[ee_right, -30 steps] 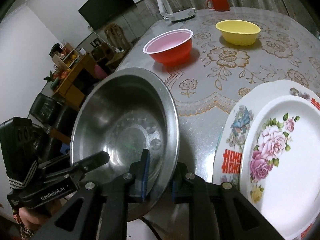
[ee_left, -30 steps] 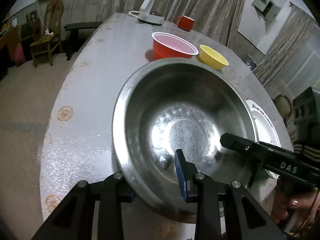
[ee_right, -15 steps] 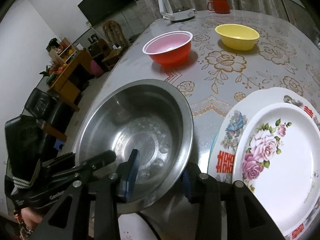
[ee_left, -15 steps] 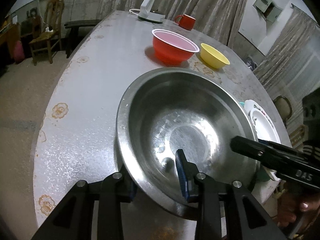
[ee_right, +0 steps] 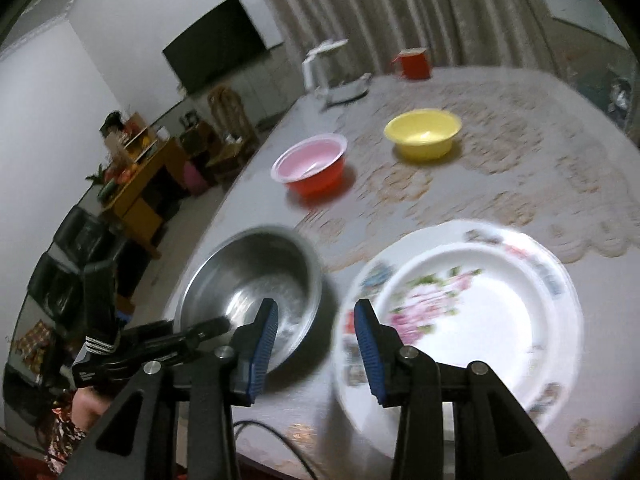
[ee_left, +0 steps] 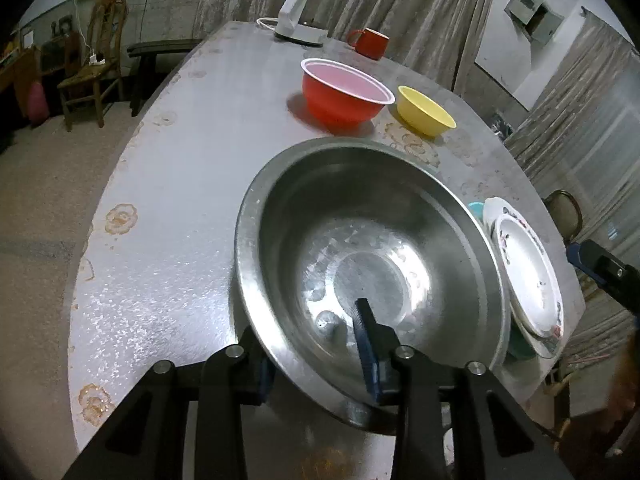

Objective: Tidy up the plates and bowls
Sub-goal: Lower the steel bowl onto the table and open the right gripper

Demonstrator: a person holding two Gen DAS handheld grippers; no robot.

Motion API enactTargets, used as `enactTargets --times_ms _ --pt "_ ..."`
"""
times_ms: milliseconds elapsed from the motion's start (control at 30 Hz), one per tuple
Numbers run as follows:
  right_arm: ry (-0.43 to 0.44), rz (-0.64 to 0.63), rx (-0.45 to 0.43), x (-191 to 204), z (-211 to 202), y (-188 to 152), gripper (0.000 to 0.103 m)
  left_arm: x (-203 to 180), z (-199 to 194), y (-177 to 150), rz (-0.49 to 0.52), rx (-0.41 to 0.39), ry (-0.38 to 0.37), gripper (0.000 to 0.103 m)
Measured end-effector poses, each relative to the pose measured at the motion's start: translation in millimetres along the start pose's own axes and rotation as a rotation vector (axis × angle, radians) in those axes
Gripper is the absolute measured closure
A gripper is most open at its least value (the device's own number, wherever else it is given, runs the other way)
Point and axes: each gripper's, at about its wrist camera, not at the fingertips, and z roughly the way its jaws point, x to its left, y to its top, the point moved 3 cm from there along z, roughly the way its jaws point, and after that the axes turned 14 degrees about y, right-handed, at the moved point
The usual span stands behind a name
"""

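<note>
A big steel bowl (ee_left: 360, 240) sits on the table, close to its near edge. My left gripper (ee_left: 312, 356) straddles the bowl's near rim and its jaws are opening. One finger is inside the bowl; the other is outside, its pad hidden under the rim. My right gripper (ee_right: 316, 344) hangs open and empty above the table, between the steel bowl (ee_right: 248, 276) and the stacked floral plates (ee_right: 480, 320). Those plates (ee_left: 528, 276) lie to the right of the bowl. A red bowl (ee_left: 344, 96) and a yellow bowl (ee_left: 426, 112) stand farther back.
A white kettle base (ee_left: 300, 12) and a red mug (ee_left: 370, 42) stand at the table's far end. Something teal (ee_left: 476, 210) shows under the plates. The table (ee_left: 180, 200) has a patterned cover. Chairs and a wooden cabinet stand beyond its left side.
My right gripper let go of the steel bowl's rim, opened, and pulled back and up. The bowl came down from a raised tilt to rest flat. The left gripper stayed put.
</note>
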Motion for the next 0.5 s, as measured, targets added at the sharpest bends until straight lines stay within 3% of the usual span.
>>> enactTargets --times_ms 167,333,500 --pt "-0.080 0.041 -0.053 -26 -32 2 0.063 3 -12 2 0.002 -0.028 0.003 0.054" --pt "-0.146 0.068 -0.079 -51 -55 3 0.063 7 -23 5 0.014 -0.047 0.041 0.050" --pt "-0.186 0.109 -0.102 -74 -67 0 0.063 5 -33 14 0.007 -0.077 0.080 0.035"
